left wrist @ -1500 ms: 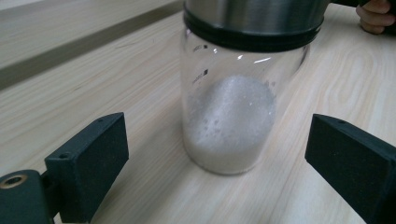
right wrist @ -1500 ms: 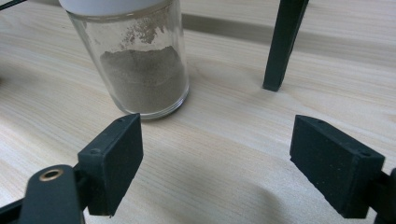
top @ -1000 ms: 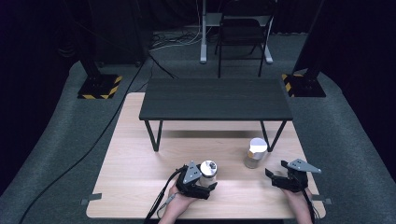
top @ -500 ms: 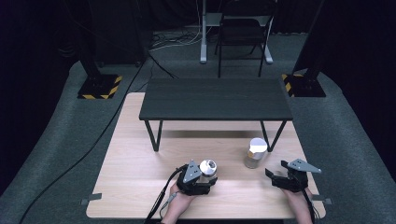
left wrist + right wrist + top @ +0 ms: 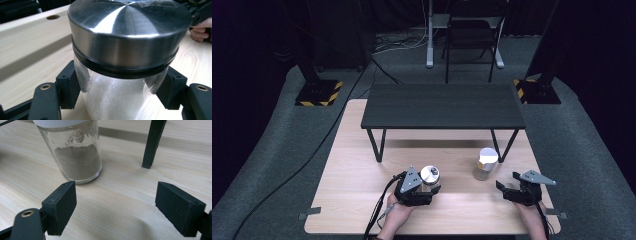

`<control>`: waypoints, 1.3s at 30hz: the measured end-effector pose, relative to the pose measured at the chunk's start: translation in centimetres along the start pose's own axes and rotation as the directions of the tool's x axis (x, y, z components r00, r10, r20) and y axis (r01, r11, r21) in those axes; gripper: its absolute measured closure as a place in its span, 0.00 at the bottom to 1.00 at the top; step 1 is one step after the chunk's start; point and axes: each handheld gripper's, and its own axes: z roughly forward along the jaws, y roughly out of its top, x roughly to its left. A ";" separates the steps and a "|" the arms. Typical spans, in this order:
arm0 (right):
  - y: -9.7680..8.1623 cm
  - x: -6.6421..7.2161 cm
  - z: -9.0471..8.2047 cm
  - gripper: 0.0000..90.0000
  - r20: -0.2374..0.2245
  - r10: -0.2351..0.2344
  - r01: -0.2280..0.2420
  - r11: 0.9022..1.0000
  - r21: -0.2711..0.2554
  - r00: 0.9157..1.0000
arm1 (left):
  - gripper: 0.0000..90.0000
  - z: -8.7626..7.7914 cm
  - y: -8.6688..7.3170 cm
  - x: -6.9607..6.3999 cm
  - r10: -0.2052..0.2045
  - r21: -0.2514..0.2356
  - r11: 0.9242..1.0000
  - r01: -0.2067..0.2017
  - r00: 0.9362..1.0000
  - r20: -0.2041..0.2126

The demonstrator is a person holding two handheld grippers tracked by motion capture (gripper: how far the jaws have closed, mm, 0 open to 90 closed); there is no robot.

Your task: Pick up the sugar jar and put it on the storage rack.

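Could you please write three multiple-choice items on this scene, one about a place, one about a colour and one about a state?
1. Where does the jar of brownish powder stand?
A. on the dark raised table
B. on the light wooden tabletop, near the dark table's right front leg
C. on the carpet

2. What colour is that jar's cap?
A. white
B. red
C. black

3. What is the state of the left hand-held gripper?
A. open and empty
B. shut on the steel-lidded jar of white grains
C. shut on the dark table's leg

Answers: 1 B, as the high view shows it on the light wood beside the leg. 2 A, the cap is plainly white from above. 3 B, its pads press both sides of the steel-lidded jar; the right hand-held gripper is open.
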 end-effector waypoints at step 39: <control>0.0 -0.2 0.0 0.18 -0.009 -0.001 0.001 1.000 0.001 1.000 | 0.35 -2.4 18.2 4.2 0.050 -0.034 0.998 -0.055 0.989 -0.136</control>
